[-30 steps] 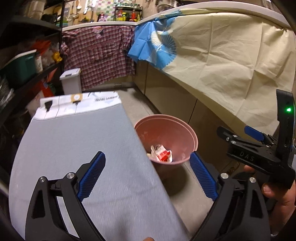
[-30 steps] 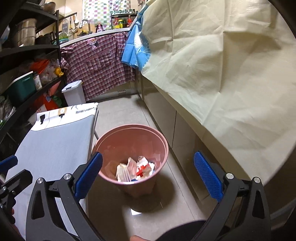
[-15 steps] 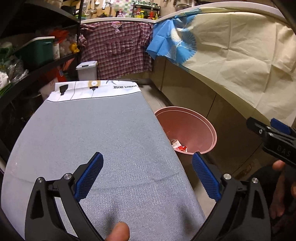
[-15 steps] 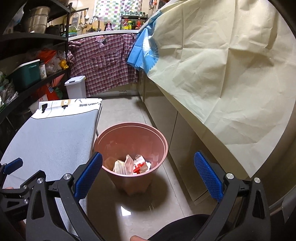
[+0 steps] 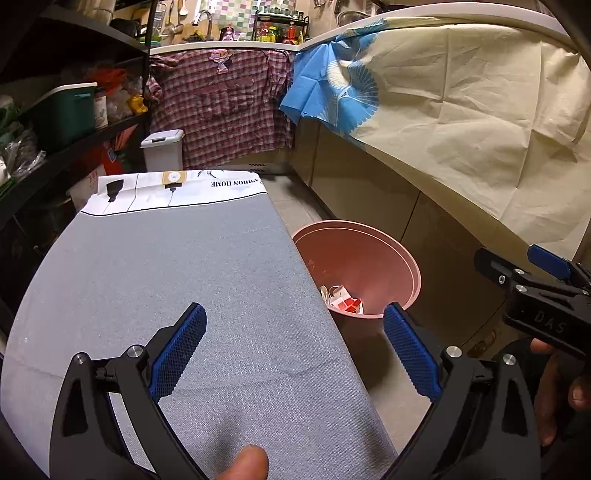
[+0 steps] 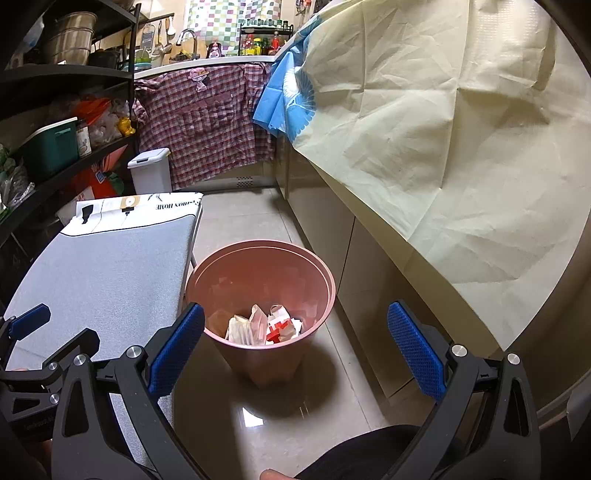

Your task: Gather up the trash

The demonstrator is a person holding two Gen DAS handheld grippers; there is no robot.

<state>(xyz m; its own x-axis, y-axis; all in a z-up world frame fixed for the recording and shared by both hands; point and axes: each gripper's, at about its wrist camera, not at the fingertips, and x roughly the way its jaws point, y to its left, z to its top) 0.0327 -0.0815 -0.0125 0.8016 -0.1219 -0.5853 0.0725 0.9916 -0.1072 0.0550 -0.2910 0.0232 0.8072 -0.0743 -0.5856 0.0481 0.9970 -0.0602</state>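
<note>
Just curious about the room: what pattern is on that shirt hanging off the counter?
The shirt is a red-and-white plaid check, clearest in the right wrist view.

Narrow kitchen, warmly lit. Glossy beige tile floor [image 6: 255, 221] with a lamp glare. Along the right, cabinets under a counter draped in creased cream cloth [image 6: 461, 129] with a blue printed corner [image 5: 332, 96]. At the far end, plaid shirt [image 5: 221, 103] hanging from the counter edge, checkered wall tiles [image 6: 221, 18] above. Dark cluttered shelving [image 5: 55, 122] on the left, small white lidded bin [image 6: 149, 171] beside it. Grey padded board [image 5: 166, 277] in front.
</note>
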